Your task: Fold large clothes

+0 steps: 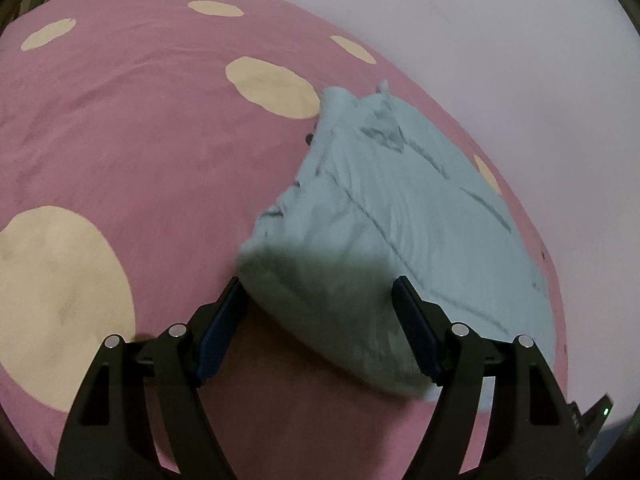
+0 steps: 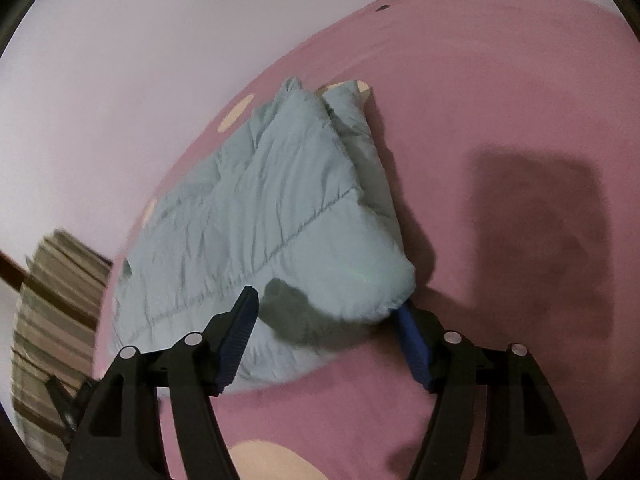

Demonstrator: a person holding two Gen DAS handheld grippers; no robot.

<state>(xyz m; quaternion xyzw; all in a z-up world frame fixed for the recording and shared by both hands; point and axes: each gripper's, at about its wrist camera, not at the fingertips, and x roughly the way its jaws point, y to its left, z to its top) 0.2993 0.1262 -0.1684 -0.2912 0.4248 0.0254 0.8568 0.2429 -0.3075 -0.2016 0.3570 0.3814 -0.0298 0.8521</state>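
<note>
A light blue quilted puffy garment (image 1: 384, 208) lies folded on a pink bedspread with cream dots (image 1: 140, 140). My left gripper (image 1: 318, 284) is open, its jaws either side of the garment's near corner, which sits in its shadow. In the right wrist view the same garment (image 2: 260, 208) lies folded with a thick rolled edge on the right. My right gripper (image 2: 328, 300) is open; its left finger (image 2: 240, 328) rests over the garment's near edge and the right finger (image 2: 414, 344) is partly tucked under the puffy corner.
A pale lilac wall (image 1: 480, 40) runs along the bed's far side, close behind the garment. Striped fabric (image 2: 52, 320) shows at the left of the right wrist view. The pink spread (image 2: 500, 120) stretches wide to the right, with a dark shadow on it.
</note>
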